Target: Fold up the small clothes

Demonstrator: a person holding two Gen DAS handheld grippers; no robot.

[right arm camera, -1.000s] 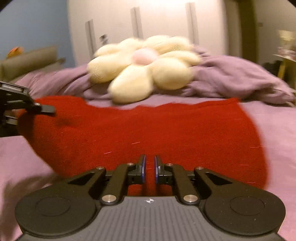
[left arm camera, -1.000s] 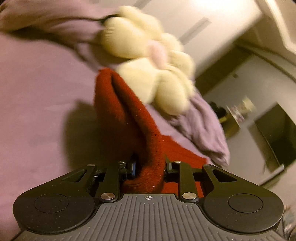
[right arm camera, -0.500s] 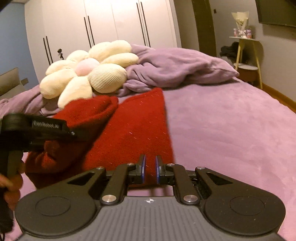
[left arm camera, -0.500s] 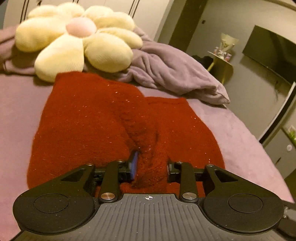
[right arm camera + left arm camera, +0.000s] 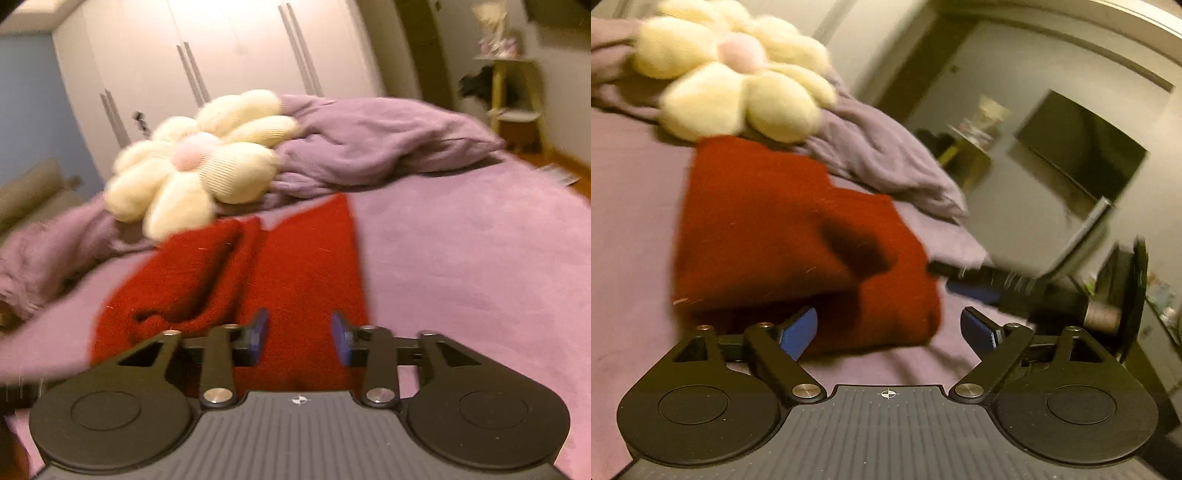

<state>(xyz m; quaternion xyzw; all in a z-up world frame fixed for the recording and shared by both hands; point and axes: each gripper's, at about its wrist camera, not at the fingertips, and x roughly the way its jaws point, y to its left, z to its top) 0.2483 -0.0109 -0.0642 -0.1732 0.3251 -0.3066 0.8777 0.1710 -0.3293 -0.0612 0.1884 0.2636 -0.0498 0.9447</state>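
Red knit garment (image 5: 798,243) just ahead of open left claw (image 5: 889,330).

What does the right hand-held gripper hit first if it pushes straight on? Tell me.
Most likely the red knit garment: it lies directly ahead of the open right hand-held gripper, spread on the purple bedcover. Depth is unclear in the blur.

Motion smears my left view: the cream flower-shaped plush cushion (image 5: 738,79) is soft-edged, and my right gripper (image 5: 975,286) is a dark streak. My gripper bodies hide the near edge of the red knitted garment (image 5: 306,266).
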